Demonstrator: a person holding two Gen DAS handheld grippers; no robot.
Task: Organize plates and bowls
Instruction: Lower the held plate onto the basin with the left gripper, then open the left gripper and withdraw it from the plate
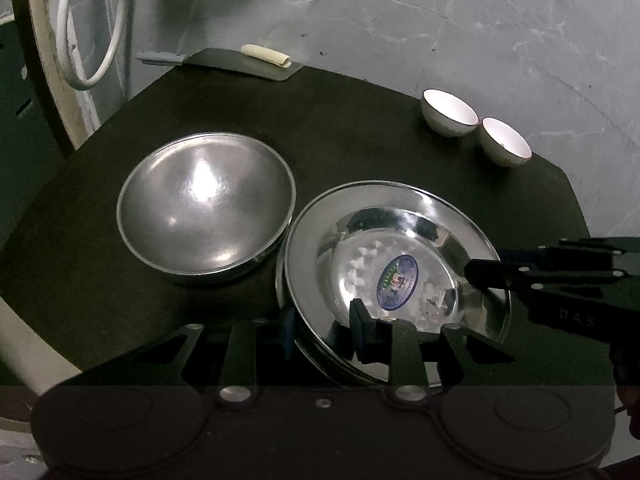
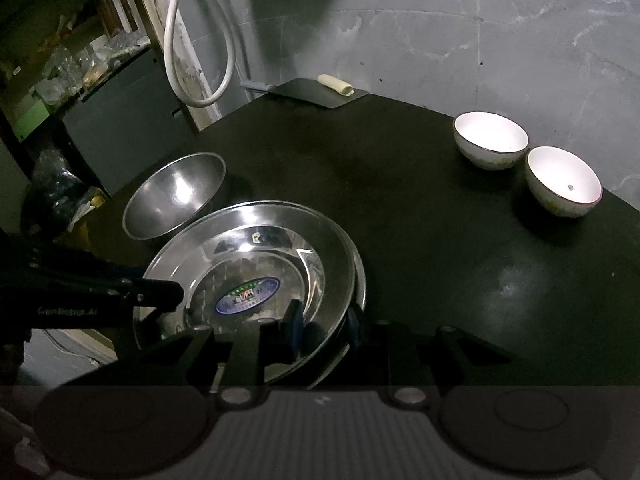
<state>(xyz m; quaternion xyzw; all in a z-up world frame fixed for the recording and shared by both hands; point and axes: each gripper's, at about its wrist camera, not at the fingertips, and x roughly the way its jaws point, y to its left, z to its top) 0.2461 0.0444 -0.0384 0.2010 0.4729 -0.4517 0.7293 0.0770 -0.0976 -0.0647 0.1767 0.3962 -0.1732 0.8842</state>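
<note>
— On the dark table (image 1: 360, 120), what's nearest us?

— Steel plates (image 1: 320, 232), at least two stacked; a second rim shows under the top one. The top plate has a blue oval sticker (image 1: 398, 282) in its middle.

— And the grippers?

— Both are at that stack. The left gripper (image 1: 324, 328) straddles the near rim: one finger sits inside the top plate, the other outside the edge, blue pads facing the metal. The pads look right against the rim, though from where I stand I can't tell whether they are truly pinching it.

— The right one?

— The same from its side. The right gripper (image 2: 320, 324) has one finger inside the plate and one outside, the stacked rims between them. Close to the metal, but whether it is gripping I cannot say. Each gripper shows in the other's view, reaching over the plate's far edge.

— Where are the bowls?

— A large steel bowl (image 1: 206, 204) stands upright just left of the plates, its rim touching or nearly touching theirs. Two small white bowls (image 2: 490, 144) sit side by side at the table's far right edge, well apart from the stack.

— Anything else?

— A cleaver (image 1: 240, 63) at the far edge, with a pale roll (image 1: 265, 55) lying on its blade, and a white hose (image 2: 200, 60) looping down the wall behind.
</note>
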